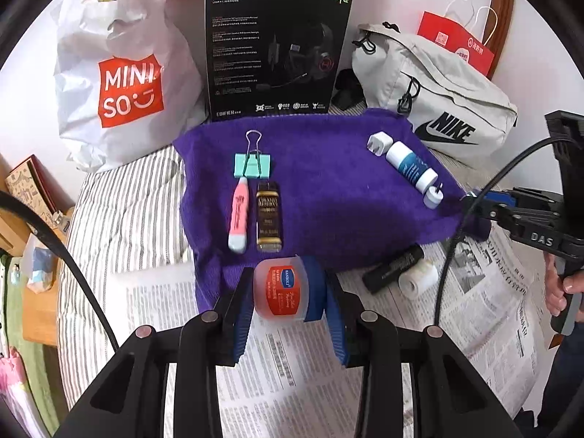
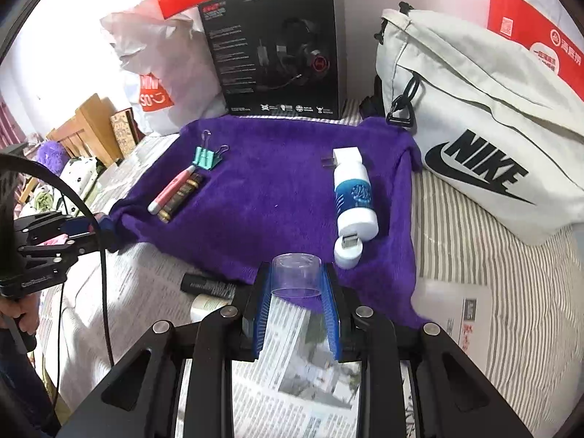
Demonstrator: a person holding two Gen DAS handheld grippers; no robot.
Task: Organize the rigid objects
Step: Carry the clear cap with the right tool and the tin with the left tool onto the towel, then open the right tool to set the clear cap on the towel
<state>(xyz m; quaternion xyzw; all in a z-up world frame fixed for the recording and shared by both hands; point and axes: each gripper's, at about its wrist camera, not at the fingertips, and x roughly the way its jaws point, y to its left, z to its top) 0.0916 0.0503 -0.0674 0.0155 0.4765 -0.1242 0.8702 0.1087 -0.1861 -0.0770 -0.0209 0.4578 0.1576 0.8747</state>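
Observation:
My left gripper (image 1: 286, 292) is shut on a small jar with a red label and blue lid (image 1: 283, 290), held over the near edge of the purple towel (image 1: 328, 189). My right gripper (image 2: 296, 284) is shut on a clear plastic cup (image 2: 296, 273) at the towel's near edge (image 2: 277, 197). On the towel's left lie a teal binder clip (image 1: 252, 165), a pink pen-like tool (image 1: 239, 213) and a gold-black lighter (image 1: 269, 217). On its right lie a white plug (image 1: 379, 143), a white-blue bottle (image 1: 411, 166) and a small white adapter (image 1: 433, 197).
A black tube (image 1: 394, 268) and a white roll (image 1: 418, 277) lie on newspaper (image 1: 310, 372) by the towel. Behind stand a Miniso bag (image 1: 124, 80), a black headset box (image 1: 277, 51) and a white Nike bag (image 1: 438, 98). Striped bedding lies on both sides.

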